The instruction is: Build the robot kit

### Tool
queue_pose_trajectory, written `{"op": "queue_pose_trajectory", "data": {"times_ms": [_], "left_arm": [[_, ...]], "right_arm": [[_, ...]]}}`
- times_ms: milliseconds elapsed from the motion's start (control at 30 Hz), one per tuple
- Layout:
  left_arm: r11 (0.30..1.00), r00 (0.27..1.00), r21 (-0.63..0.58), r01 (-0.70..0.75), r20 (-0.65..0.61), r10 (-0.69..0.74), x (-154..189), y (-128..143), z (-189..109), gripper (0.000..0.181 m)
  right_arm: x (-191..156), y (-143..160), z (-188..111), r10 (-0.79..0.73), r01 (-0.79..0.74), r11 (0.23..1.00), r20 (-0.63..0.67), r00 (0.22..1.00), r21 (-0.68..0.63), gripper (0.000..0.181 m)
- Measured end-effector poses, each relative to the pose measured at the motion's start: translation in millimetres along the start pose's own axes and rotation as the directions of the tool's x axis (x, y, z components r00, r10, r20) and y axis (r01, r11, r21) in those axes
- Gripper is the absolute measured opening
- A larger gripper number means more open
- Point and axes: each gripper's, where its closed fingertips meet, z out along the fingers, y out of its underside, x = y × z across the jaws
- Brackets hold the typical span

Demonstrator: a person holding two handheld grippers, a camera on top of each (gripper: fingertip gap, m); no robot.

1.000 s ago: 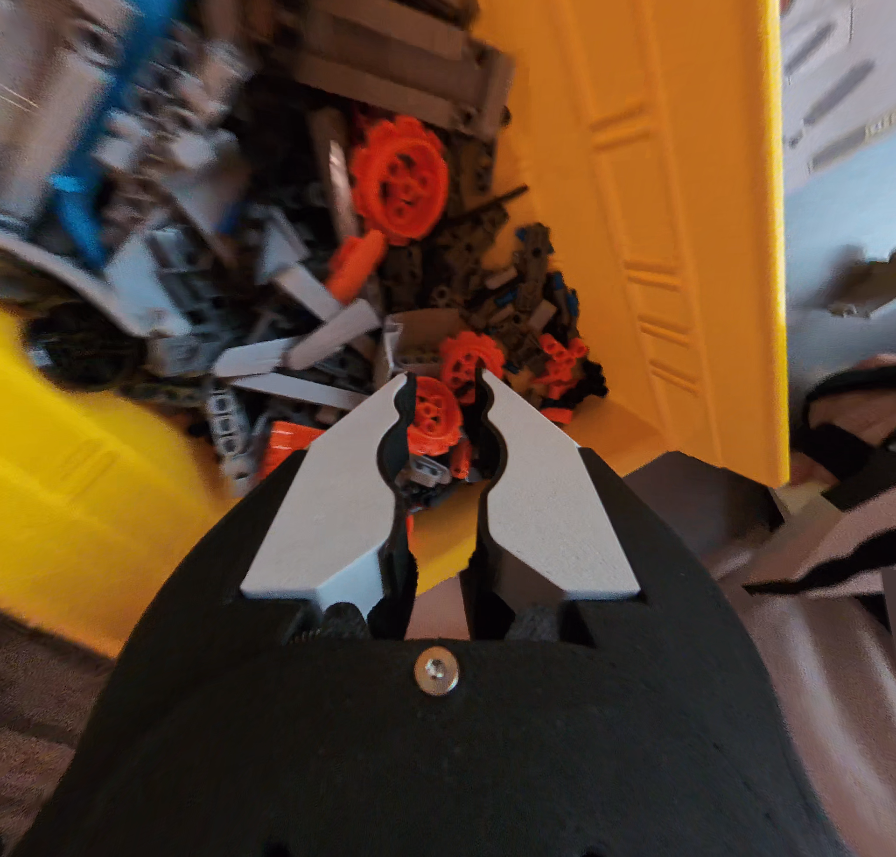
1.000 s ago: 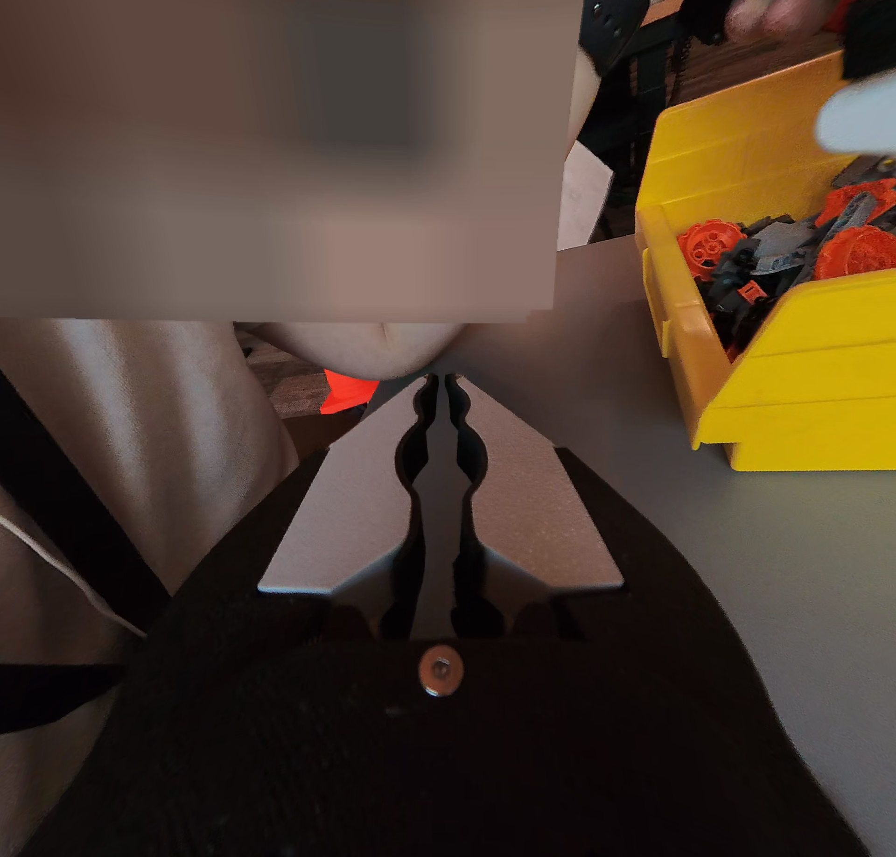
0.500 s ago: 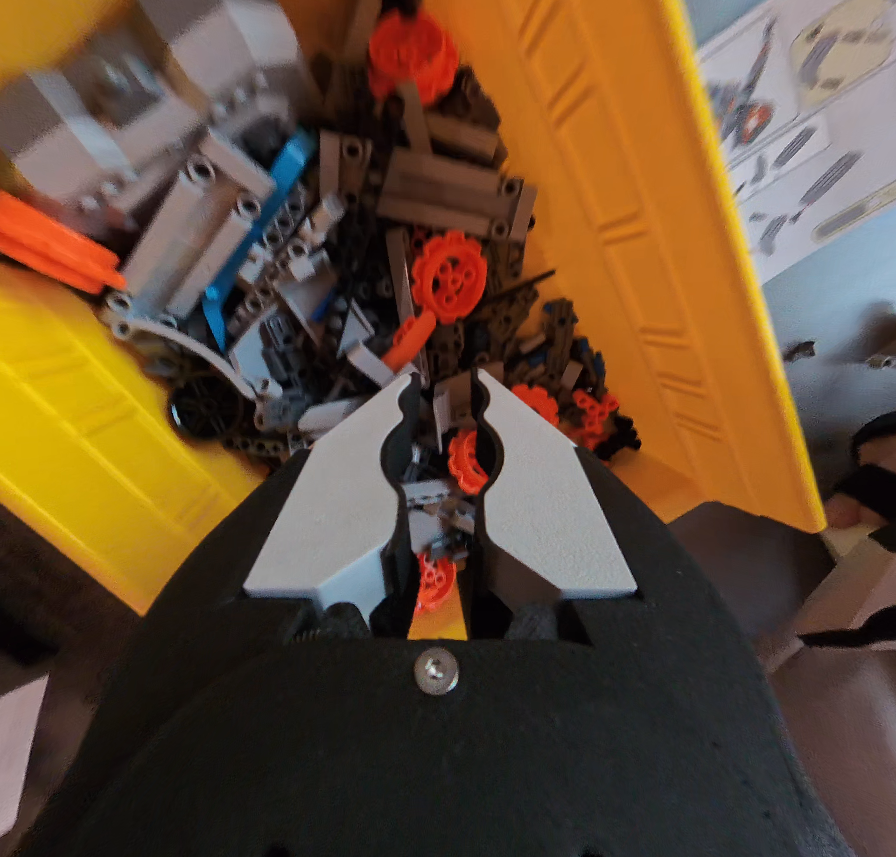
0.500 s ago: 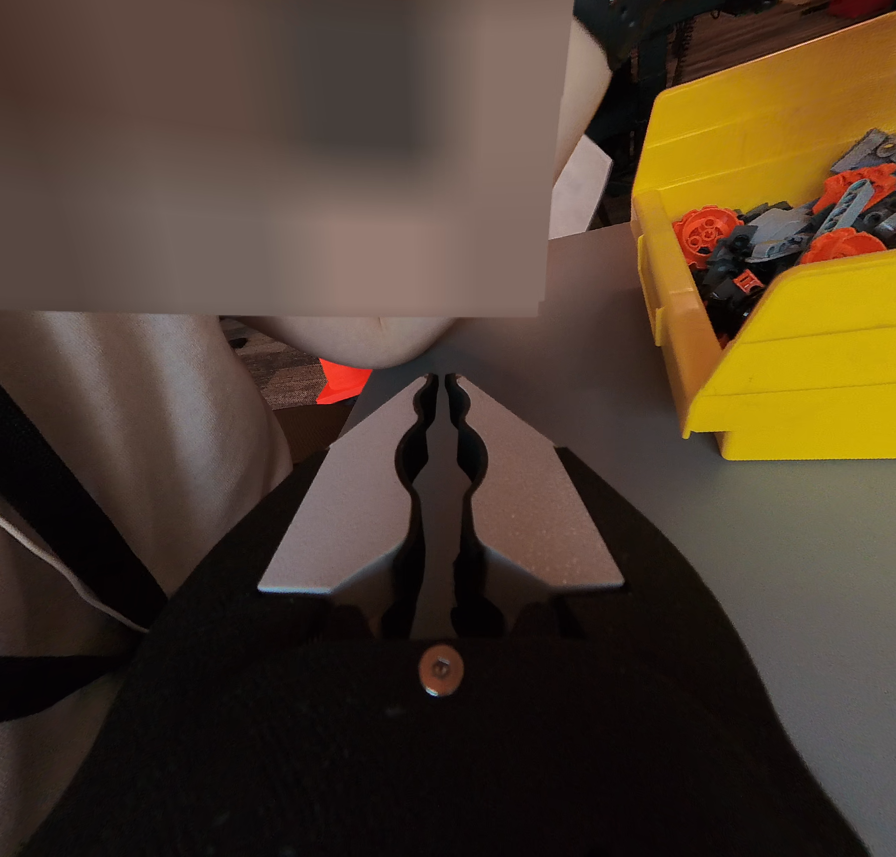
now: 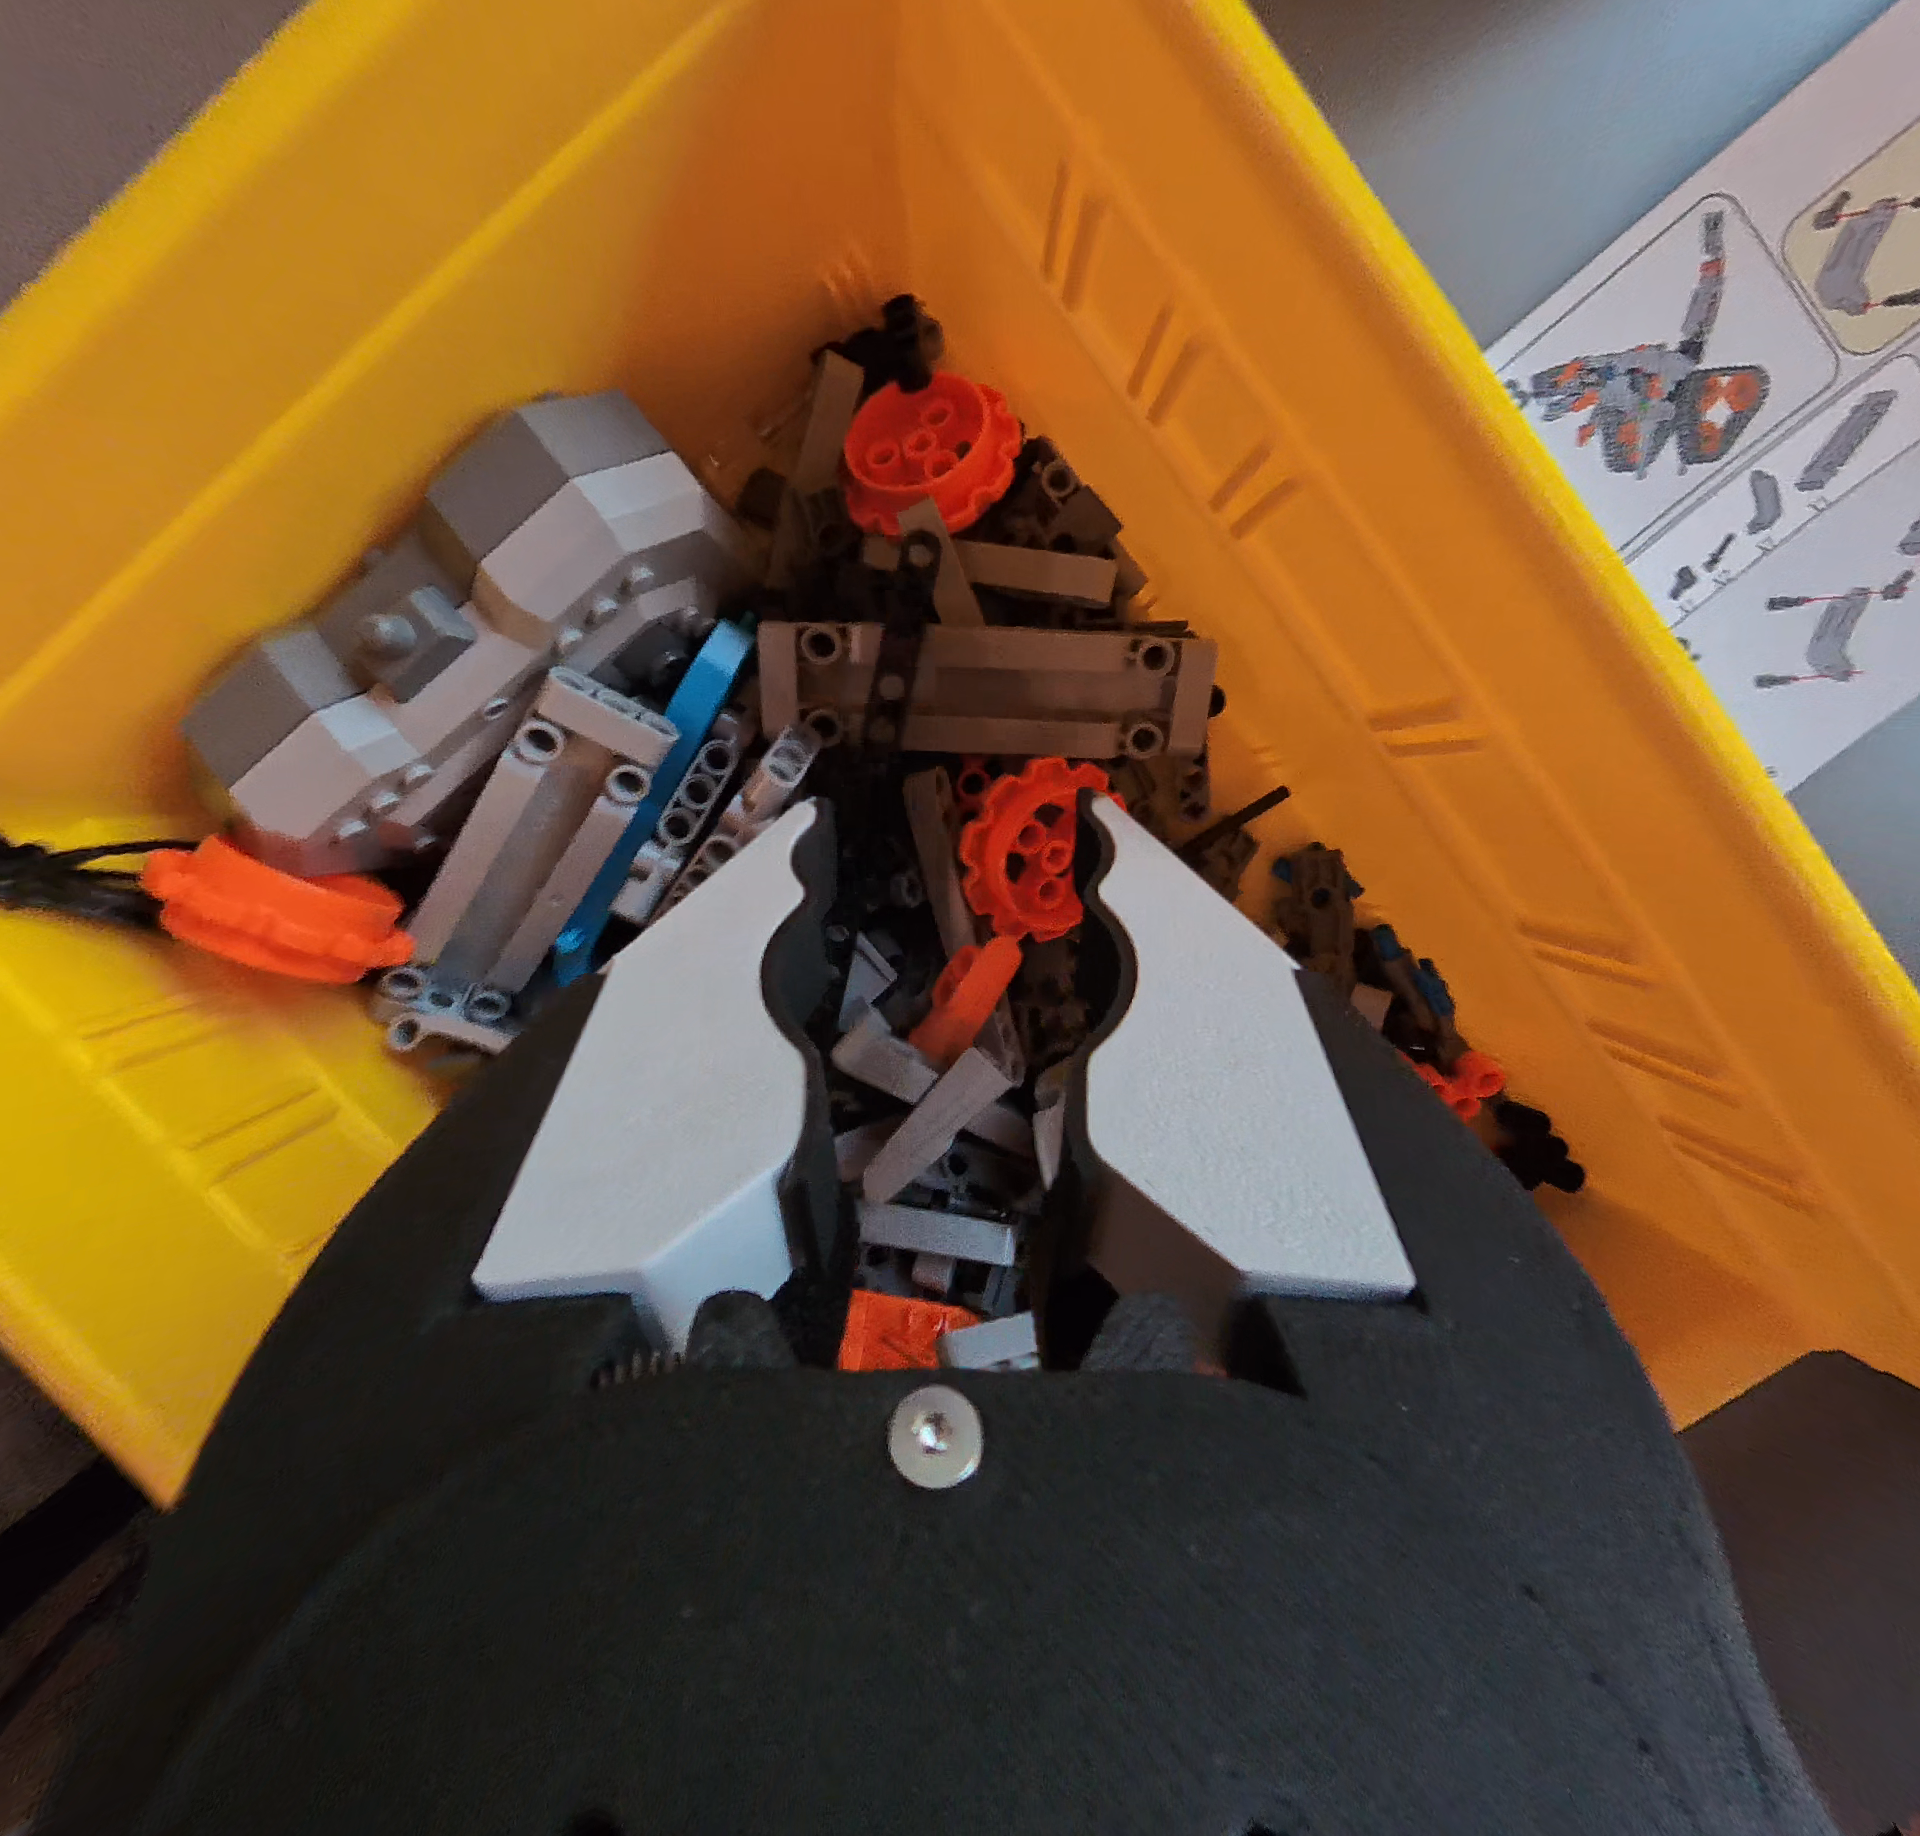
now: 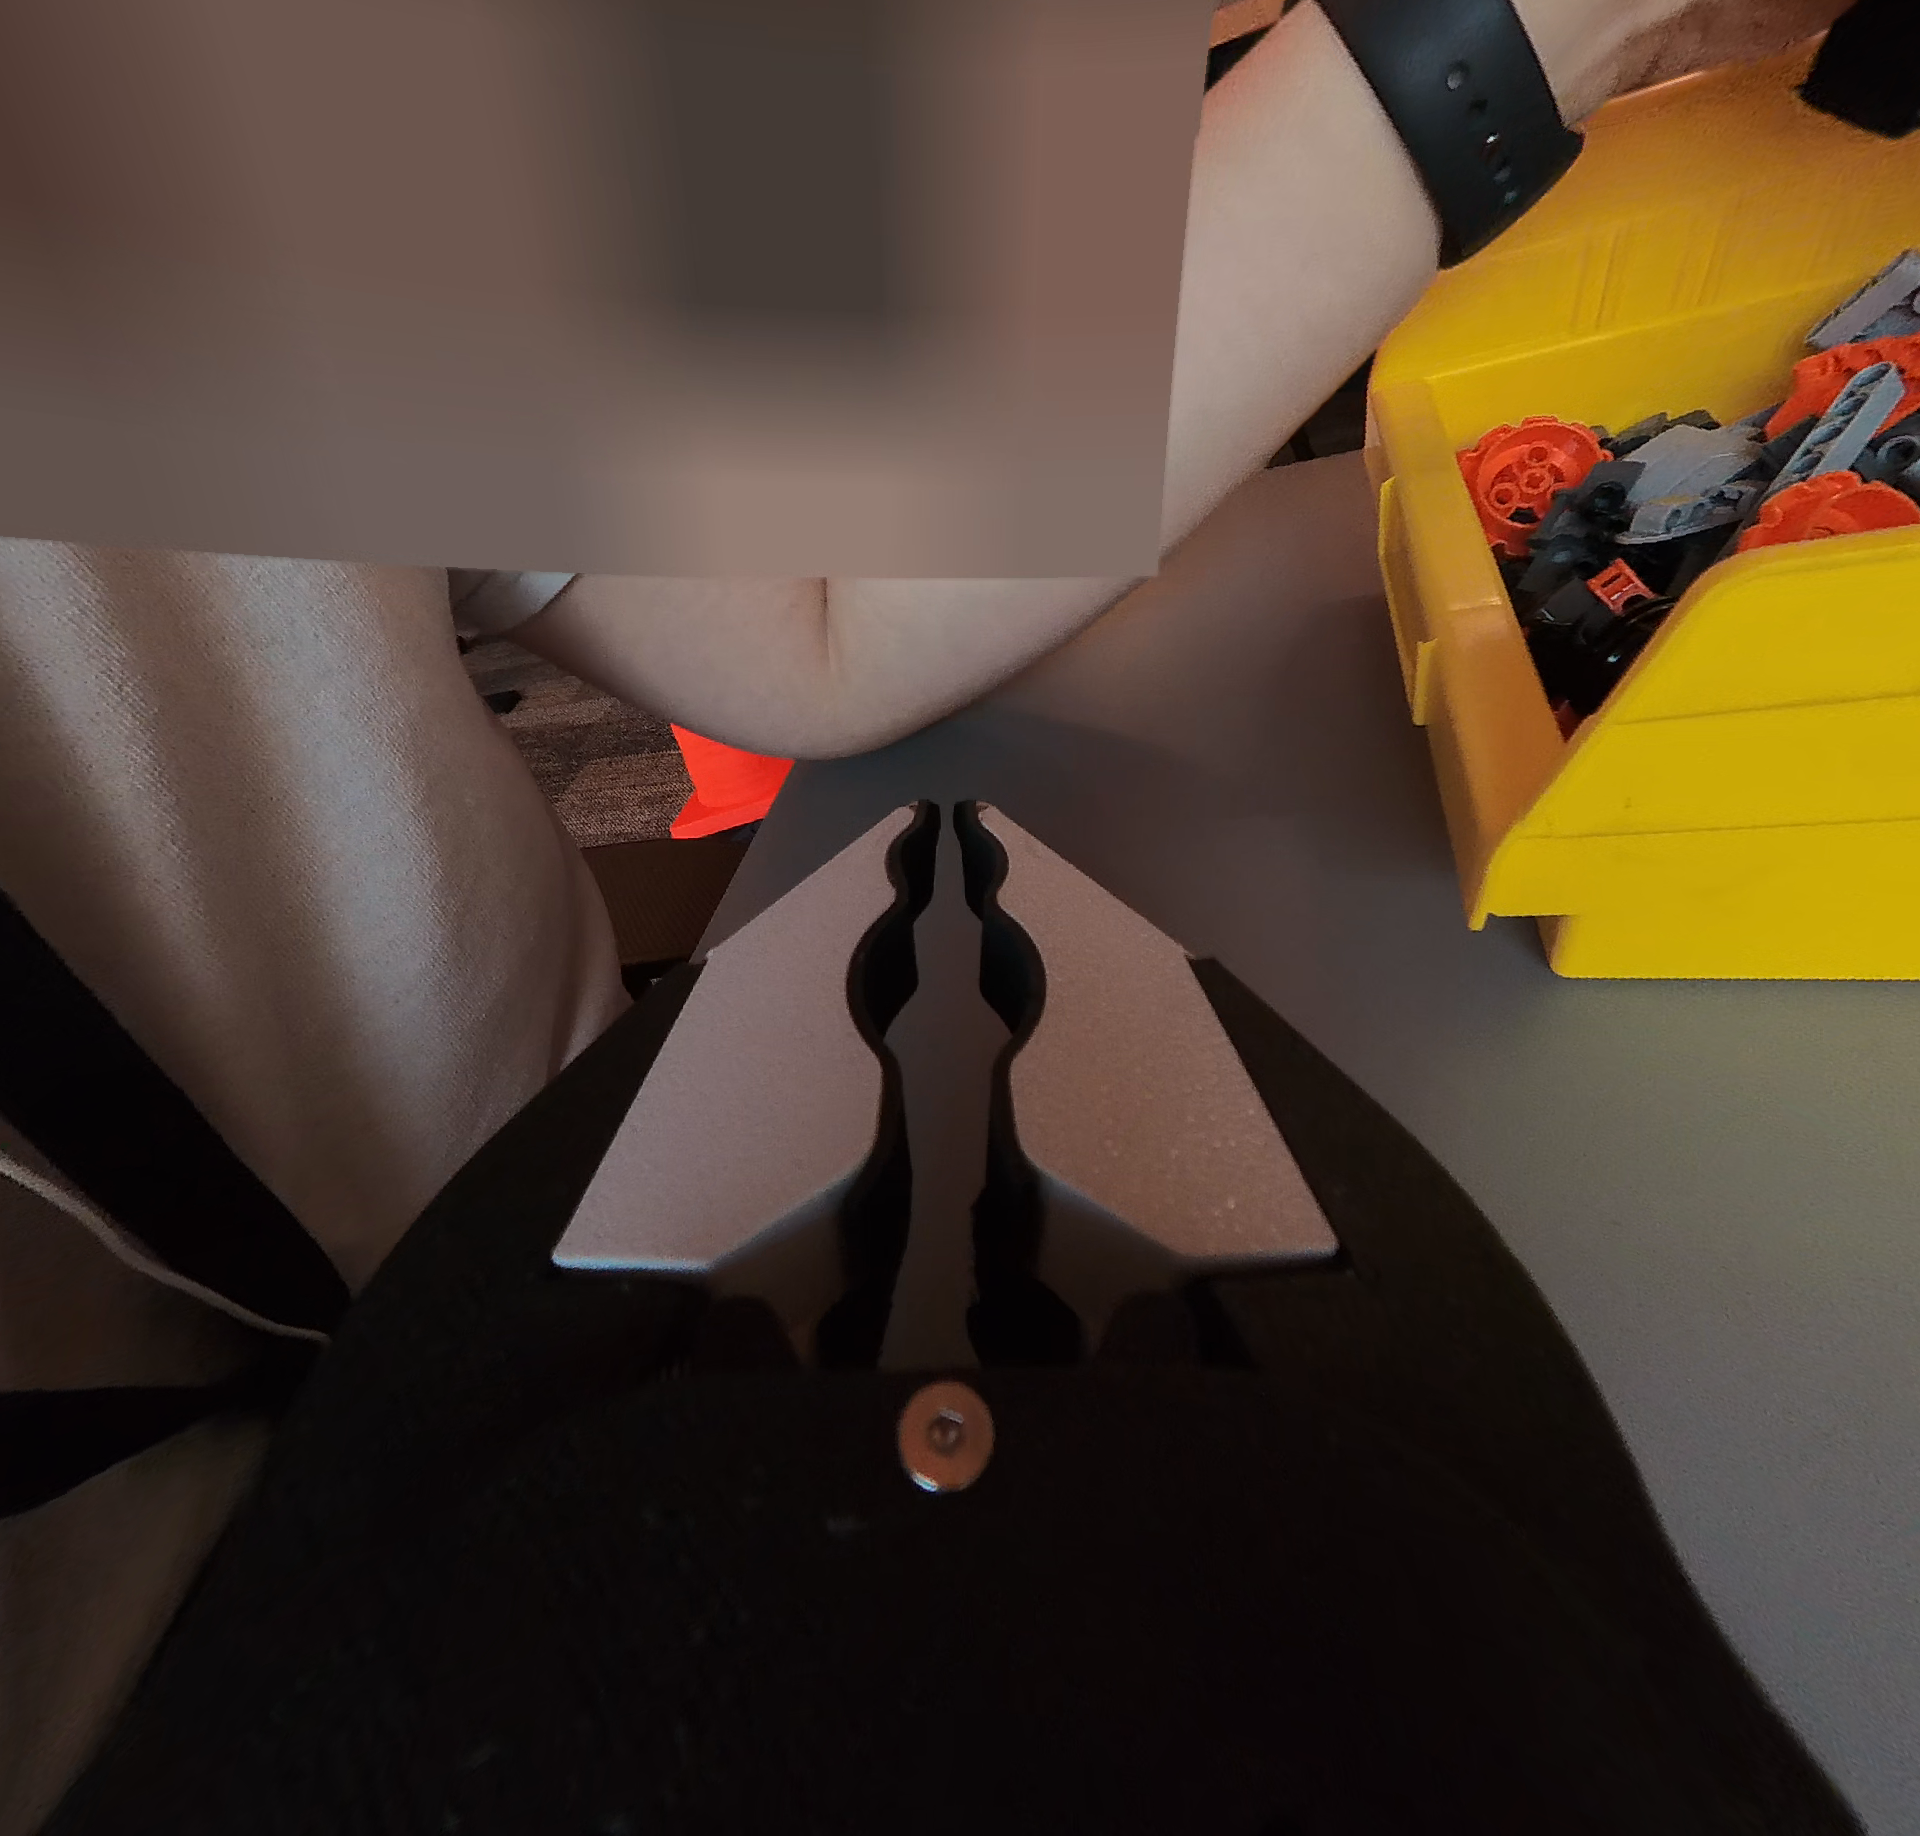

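The left tongs (image 5: pixel 951 830) are hovering spread over the yellow bin (image 5: pixel 1351 498), an orange gear (image 5: pixel 1023 851) touching the 3 o'clock tip. The right tongs (image 6: pixel 940 812) are idling nearly closed, empty, above the table (image 6: pixel 1558 1215).

Black grainy bodies, pale grey wedge fingers (image 5: pixel 665 1059) with wavy dark inner edges, silver screw (image 5: pixel 934 1436) behind; black wristband (image 6: pixel 1444 82).
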Motion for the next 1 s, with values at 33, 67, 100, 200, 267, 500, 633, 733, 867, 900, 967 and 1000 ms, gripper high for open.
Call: {"op": "queue_pose_trajectory", "data": {"times_ms": [33, 67, 100, 200, 267, 500, 633, 733, 867, 900, 967, 1000], "left_arm": [[1.0, 1.0, 0.001, -0.01, -0.015, 0.01, 3, -1, 2, 0.045], [0.999, 0.999, 0.007, -0.032, -0.015, 0.032, 6, -3, 4, 0.047], [0.998, 0.998, 0.02, -0.062, -0.002, 0.062, 7, -7, 5, 0.049], [0.984, 0.987, 0.071, -0.161, 0.031, 0.159, 13, -19, 10, 0.056], [0.96, 0.966, 0.108, -0.257, 0.048, 0.253, 22, -27, 14, 0.065], [0.916, 0.911, 0.062, -0.397, 0.144, 0.386, 23, -19, 33, 0.078], [0.924, 0.925, 0.086, -0.373, 0.112, 0.363, 26, -16, 34, 0.069], [0.921, 0.921, 0.057, -0.384, 0.097, 0.378, 28, -9, 32, 0.068], [0.897, 0.894, -0.056, -0.439, 0.07, 0.442, 32, 12, 25, 0.063], [0.886, 0.885, -0.083, -0.457, 0.062, 0.462, 34, 18, 22, 0.064], [0.873, 0.877, -0.12, -0.472, 0.033, 0.479, 38, 29, 15, 0.064], [0.876, 0.883, -0.134, -0.463, 0.013, 0.469, 41, 33, 11, 0.063]], "right_arm": [[0, 1, 0, 0.001, -0.001, 1.0, 0.001, 1.0, -0.002, 0.003], [0, 1, 0, 0.001, -0.001, 1.0, 0.002, 1.0, -0.004, 0.003], [0, 1, 1, 0.002, -0.002, 1.0, 0.004, 1.0, -0.005, 0.003], [0, 2, 1, 0.005, -0.005, 1.0, 0.006, 1.0, -0.009, 0.003], [0, 3, 2, 0.008, -0.008, 1.0, 0.008, 1.0, -0.013, 0.003], [-1, 7, 3, 0.013, -0.013, 0.999, 0.016, 1.0, -0.034, 0.003], [-2, 8, 4, 0.018, -0.017, 0.999, 0.023, 1.0, -0.039, 0.003], [-2, 8, 4, 0.022, -0.021, 0.999, 0.026, 0.999, -0.039, 0.003], [-2, 8, 4, 0.023, -0.022, 0.999, 0.027, 0.999, -0.04, 0.003], [-2, 9, 4, 0.024, -0.023, 0.999, 0.028, 0.999, -0.041, 0.003], [-2, 9, 5, 0.029, -0.028, 0.999, 0.031, 0.999, -0.042, 0.003], [-2, 9, 5, 0.032, -0.031, 0.999, 0.033, 0.999, -0.042, 0.003]]}}
